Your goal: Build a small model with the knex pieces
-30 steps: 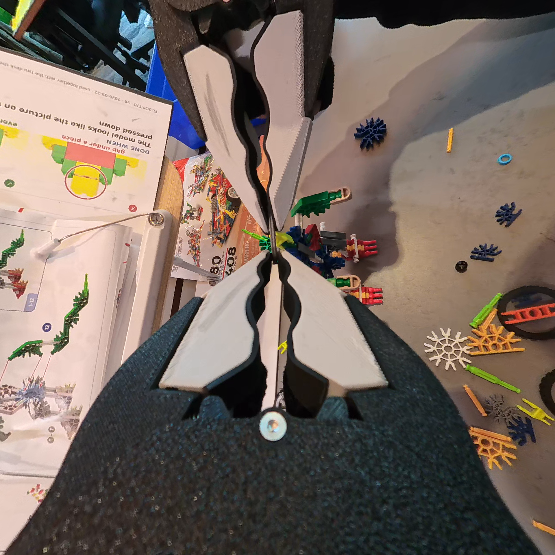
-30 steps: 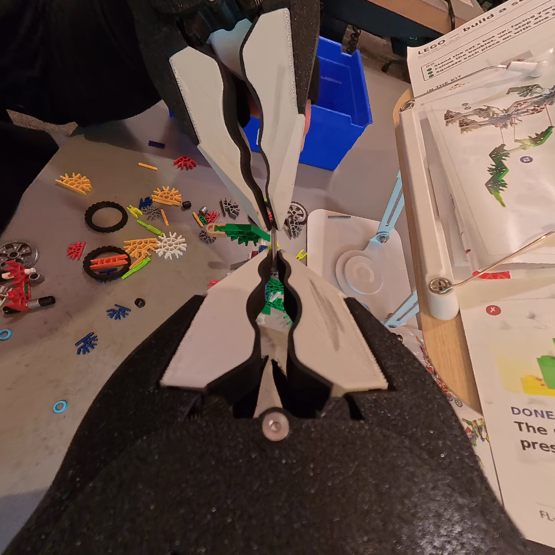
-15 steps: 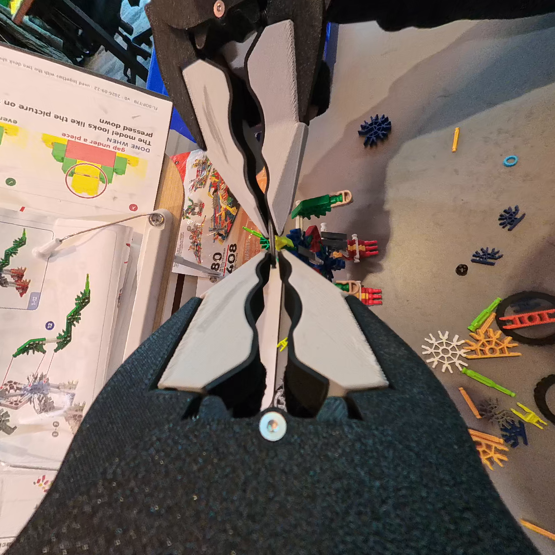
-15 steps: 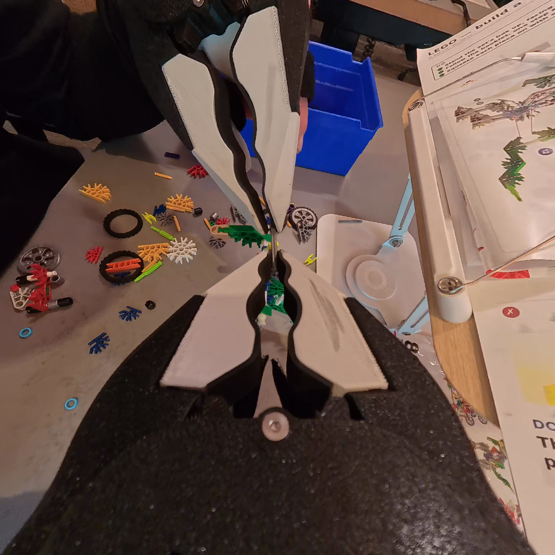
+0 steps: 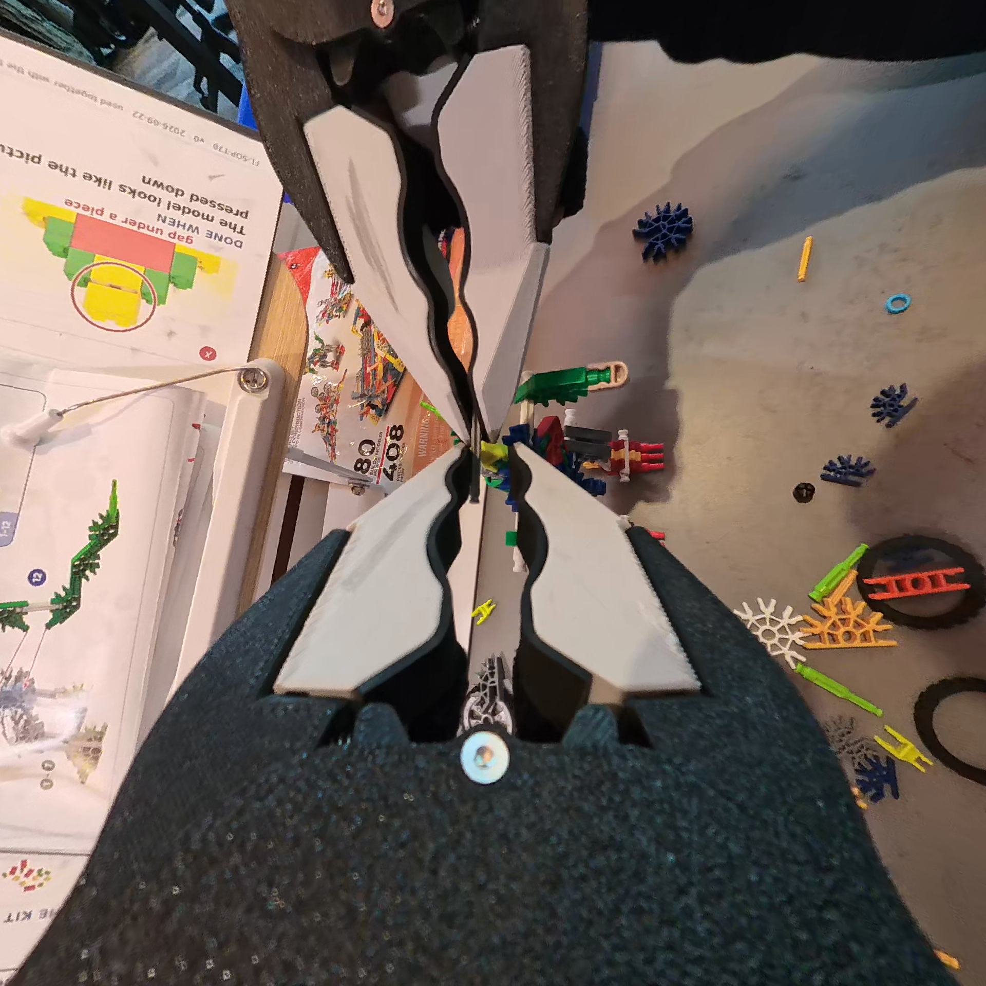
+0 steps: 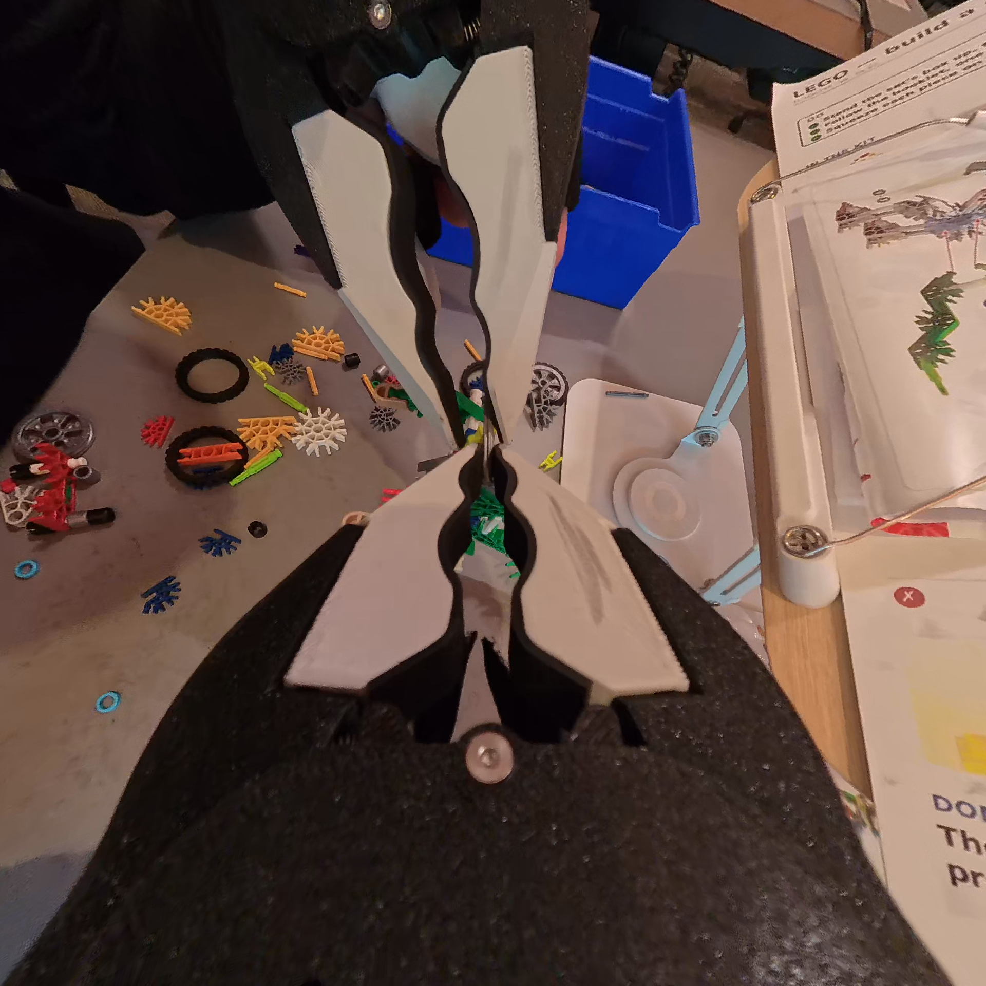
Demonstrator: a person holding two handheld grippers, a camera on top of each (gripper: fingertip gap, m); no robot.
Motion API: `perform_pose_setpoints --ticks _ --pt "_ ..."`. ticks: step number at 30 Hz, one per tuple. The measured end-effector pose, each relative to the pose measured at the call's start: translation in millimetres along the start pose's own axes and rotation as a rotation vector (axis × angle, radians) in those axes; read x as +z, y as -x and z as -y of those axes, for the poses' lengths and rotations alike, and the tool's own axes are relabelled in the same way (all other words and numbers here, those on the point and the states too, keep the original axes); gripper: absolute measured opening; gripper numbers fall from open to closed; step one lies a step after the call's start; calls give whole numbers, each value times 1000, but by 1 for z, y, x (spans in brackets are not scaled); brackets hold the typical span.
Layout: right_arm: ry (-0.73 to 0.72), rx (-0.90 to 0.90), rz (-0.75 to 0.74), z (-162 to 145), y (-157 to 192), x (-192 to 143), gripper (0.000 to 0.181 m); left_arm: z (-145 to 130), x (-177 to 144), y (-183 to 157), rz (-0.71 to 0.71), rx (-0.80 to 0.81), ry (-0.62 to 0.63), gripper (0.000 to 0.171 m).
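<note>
Left gripper (image 5: 491, 453) slightly parted, right gripper (image 6: 483, 453) pinched nearly closed — the two meet tip to tip.

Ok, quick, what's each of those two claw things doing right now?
Left gripper: jaws slightly open, clamping nothing.
Right gripper: jaws shut on a thin grey piece.
</note>
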State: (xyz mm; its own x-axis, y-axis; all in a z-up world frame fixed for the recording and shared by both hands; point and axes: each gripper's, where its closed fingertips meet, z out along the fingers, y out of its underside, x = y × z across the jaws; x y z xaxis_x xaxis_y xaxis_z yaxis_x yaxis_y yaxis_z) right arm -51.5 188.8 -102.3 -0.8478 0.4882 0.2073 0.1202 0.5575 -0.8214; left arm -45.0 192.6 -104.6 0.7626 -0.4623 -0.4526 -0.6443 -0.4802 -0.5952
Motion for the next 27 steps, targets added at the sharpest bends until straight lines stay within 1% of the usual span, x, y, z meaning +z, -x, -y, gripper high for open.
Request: perform_pose_setpoints --ticks 8,15,20,24,27 --pt "55 -21 -30 0 1 0 2 -1 1 -1 -3 -46 17 11" --pt "56 -20 -32 0 1 1 2 -2 2 0 26 -68 62 13" --pt "64 -28 -37 0 1 1 2 -4 2 -1 41 -65 96 15" --pt "74 -39 -42 2 3 3 2 -11 5 -3 54 -52 156 16" --pt "81 -46 -43 2 4 2 2 -10 5 -4 44 -48 148 14"
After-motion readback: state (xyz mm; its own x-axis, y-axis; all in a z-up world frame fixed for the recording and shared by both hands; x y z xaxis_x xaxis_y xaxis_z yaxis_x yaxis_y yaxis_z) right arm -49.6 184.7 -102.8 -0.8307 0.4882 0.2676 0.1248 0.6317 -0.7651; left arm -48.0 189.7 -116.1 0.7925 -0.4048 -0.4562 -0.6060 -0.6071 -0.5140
